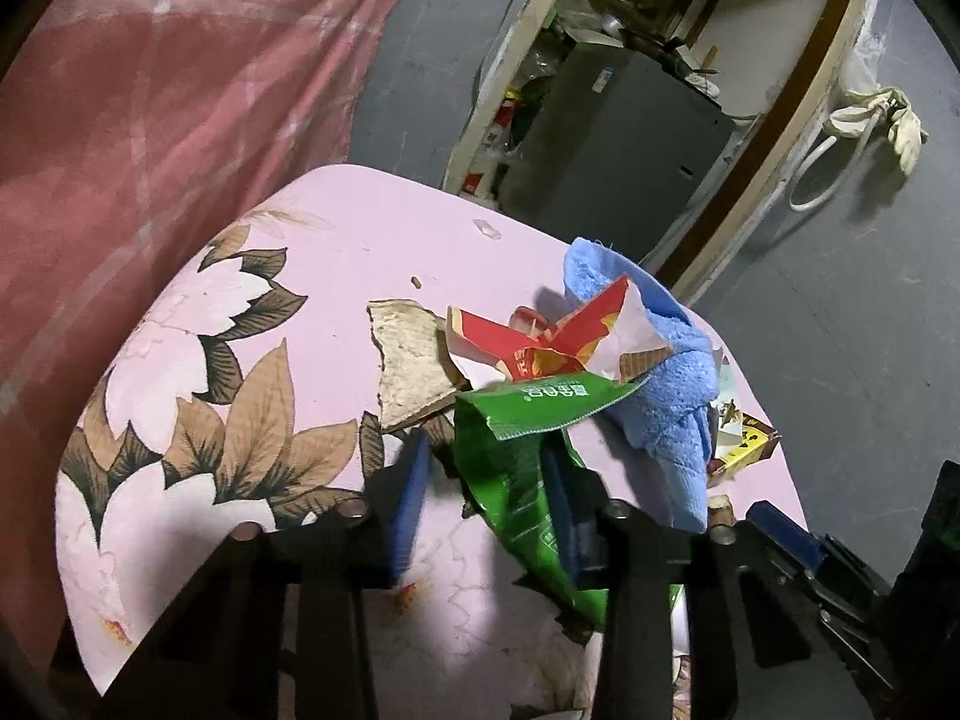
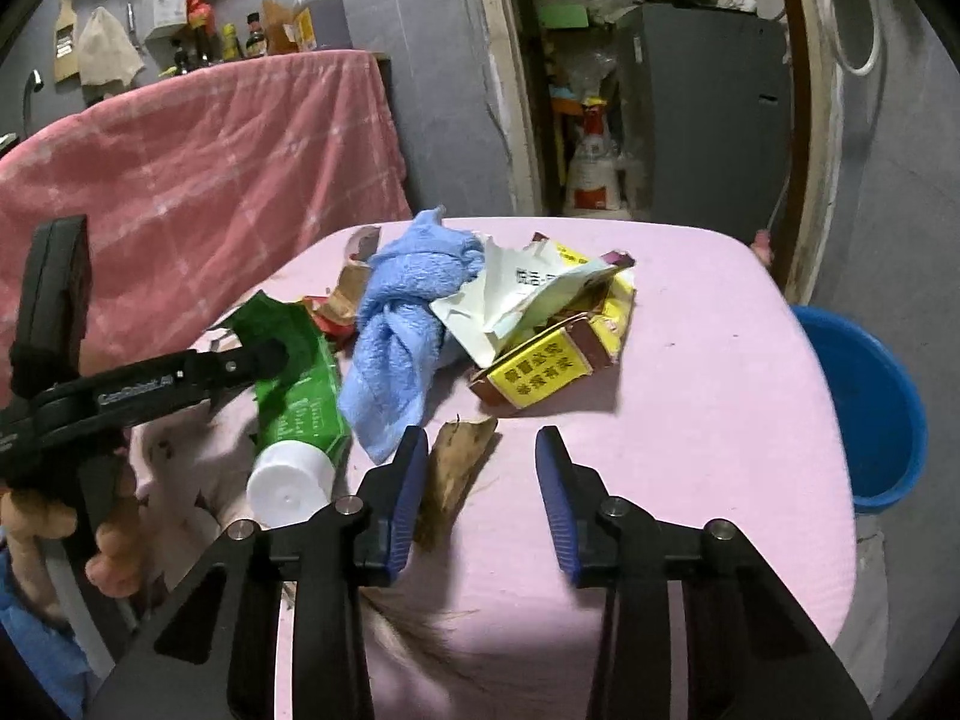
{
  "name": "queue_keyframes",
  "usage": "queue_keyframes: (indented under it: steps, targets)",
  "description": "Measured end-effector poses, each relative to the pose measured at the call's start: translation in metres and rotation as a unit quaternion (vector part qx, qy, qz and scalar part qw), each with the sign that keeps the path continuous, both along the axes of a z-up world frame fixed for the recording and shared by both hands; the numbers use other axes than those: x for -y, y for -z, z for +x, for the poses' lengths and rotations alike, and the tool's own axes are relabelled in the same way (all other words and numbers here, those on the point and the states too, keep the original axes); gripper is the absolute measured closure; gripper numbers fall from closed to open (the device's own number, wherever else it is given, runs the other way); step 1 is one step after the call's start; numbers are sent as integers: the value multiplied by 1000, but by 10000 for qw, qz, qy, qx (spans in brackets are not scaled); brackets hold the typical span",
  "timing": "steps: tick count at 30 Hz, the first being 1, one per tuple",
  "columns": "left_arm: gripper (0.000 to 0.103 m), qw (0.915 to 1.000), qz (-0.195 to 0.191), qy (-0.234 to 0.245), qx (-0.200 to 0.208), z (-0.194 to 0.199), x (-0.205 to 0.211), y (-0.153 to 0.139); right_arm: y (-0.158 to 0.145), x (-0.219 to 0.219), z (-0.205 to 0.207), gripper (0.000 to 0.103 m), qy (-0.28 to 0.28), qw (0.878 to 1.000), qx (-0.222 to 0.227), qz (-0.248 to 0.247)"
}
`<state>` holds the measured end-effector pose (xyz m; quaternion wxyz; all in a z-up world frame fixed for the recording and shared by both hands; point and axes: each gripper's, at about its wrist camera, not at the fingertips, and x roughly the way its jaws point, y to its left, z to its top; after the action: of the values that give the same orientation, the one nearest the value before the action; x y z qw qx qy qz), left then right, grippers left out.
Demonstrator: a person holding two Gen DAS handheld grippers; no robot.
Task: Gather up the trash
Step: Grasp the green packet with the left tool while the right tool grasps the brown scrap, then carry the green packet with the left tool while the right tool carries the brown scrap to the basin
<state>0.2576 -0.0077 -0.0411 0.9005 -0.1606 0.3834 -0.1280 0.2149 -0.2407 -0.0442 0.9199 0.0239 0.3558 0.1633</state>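
My left gripper (image 1: 489,498) has its jaws parted around the green toothpaste box (image 1: 528,480) on the pink worktop (image 1: 360,228), one pad each side, not yet clamped as far as I can tell. My right gripper (image 2: 480,498) hovers with jaws wide beside a brown scrap (image 2: 456,462). I'd centre the pads on the box body, squeeze gently, and lift clear of the blue cloth (image 2: 402,330); beyond it lie the yellow carton (image 2: 540,372) and, off the edge, a blue bucket (image 2: 864,414).

Dim indoor light, soft shadows beneath the trash, strong fisheye bending with dark corners, slight blur
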Motion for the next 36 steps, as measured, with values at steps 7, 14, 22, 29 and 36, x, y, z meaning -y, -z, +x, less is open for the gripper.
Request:
queue_keyframes:
  steps: [7,14,22,29,36]
  targets:
    - [91,9999,-70,40,-79,4,0,2,4,-11,1,71,-255,9996,-128,-85]
    - [97,9998,-46,99,188,-2,5,-6,8,-14,5,82,-417,9987,-276,47]
    - [100,9975,283,258,598,-15,17,-19,5,-10,1,88,-354,9991,-143,174]
    - [101,9916,572,173,1146,-38,28,-33,-12,-3,-18,88,-183,9981,536,224]
    - [102,9811,808,66,1757,-58,45,-49,-33,11,-34,88,39,9917,1254,291]
